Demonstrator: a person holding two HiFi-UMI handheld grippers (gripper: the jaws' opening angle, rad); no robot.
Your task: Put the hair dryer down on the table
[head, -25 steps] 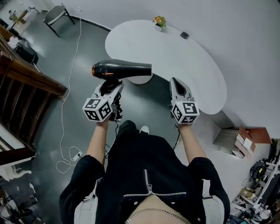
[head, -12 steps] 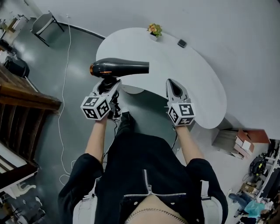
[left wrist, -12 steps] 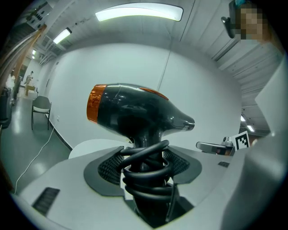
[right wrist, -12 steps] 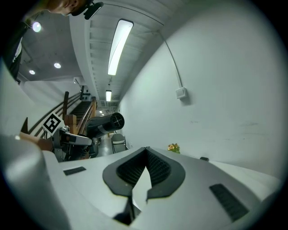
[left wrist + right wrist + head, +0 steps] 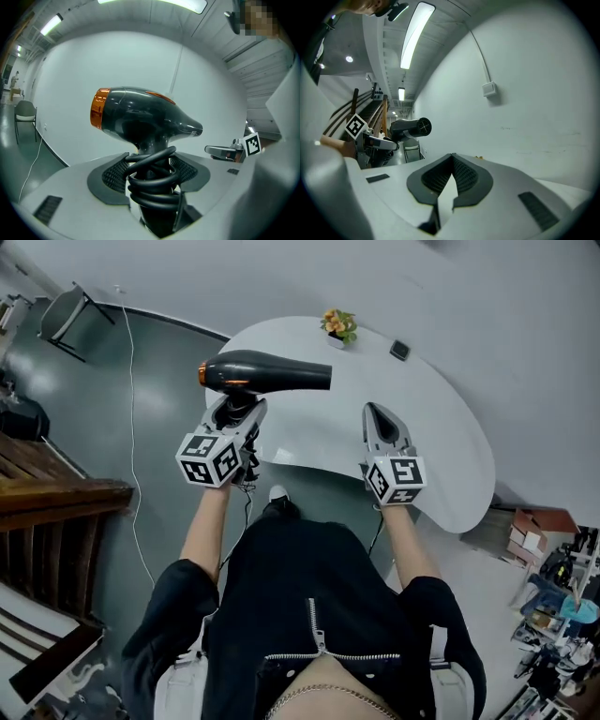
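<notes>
The hair dryer (image 5: 267, 371) rides in my left tongs (image 5: 234, 414), which pinch its handle low down. Its barrel lies crosswise above them, with the orange ring (image 5: 96, 108) turned away from my right tongs (image 5: 379, 416) and the nozzle turned toward them. A second ago the barrel hung over the floor, short of the worktop (image 5: 441, 427). Now, in the head view, it sits over the worktop's end ahead of the left tongs, so I have carried it forward and reached the place. It is not down, though: I judge only the lowering and the letting go remain. The right tongs, just beside the left, are pressed together on nothing and play no part. The left gripper view shows what the head view hides: the black cord (image 5: 151, 185) is coiled round the handle, right between my pads, so the coil may spring loose once I let go. That view and the right gripper view both look out at the wall, so neither shows the surface under the dryer. The right one catches the nozzle's round mouth off to its left. Only the head view shows the worktop, with a small potted plant (image 5: 338, 324) and a small dark thing (image 5: 400, 351) well beyond both tongs. From it I cannot tell how high the dryer hangs.
</notes>
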